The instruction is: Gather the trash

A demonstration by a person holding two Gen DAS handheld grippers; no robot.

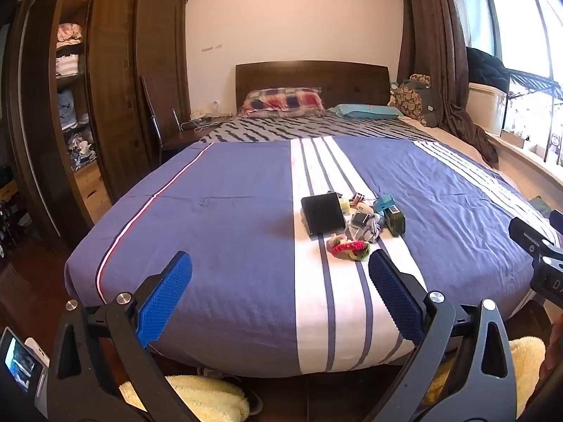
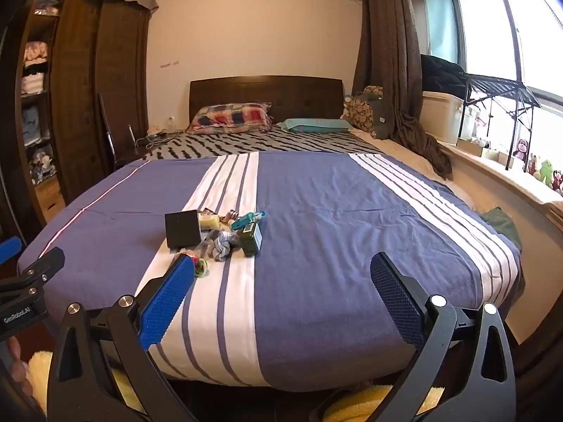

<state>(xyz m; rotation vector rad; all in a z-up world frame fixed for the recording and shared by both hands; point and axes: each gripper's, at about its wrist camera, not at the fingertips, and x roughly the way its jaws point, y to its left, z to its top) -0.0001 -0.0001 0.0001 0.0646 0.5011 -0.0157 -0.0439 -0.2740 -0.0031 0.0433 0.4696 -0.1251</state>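
A small heap of mixed litter (image 1: 355,218) on the blue-and-white striped bedspread (image 1: 228,211) is too small to identify piece by piece; a blue-padded finger (image 2: 169,299) covers its near edge.

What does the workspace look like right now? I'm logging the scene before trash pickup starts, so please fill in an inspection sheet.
Surface: bed with a blue and white striped cover, smooth, mostly bare.
Job's things: small pile on the white stripe: black box, green box, teal packet, grey crumpled wrapper, pink and green scrap.
Clutter: two pillows at the headboard, patterned bag beside them.
Grippers: left claw open, empty, short of the pile; right claw open, empty.
Cables: white cord on the bedside table.
Surroundings: open wardrobe with clothes, brown curtain, window, toys on the sill.
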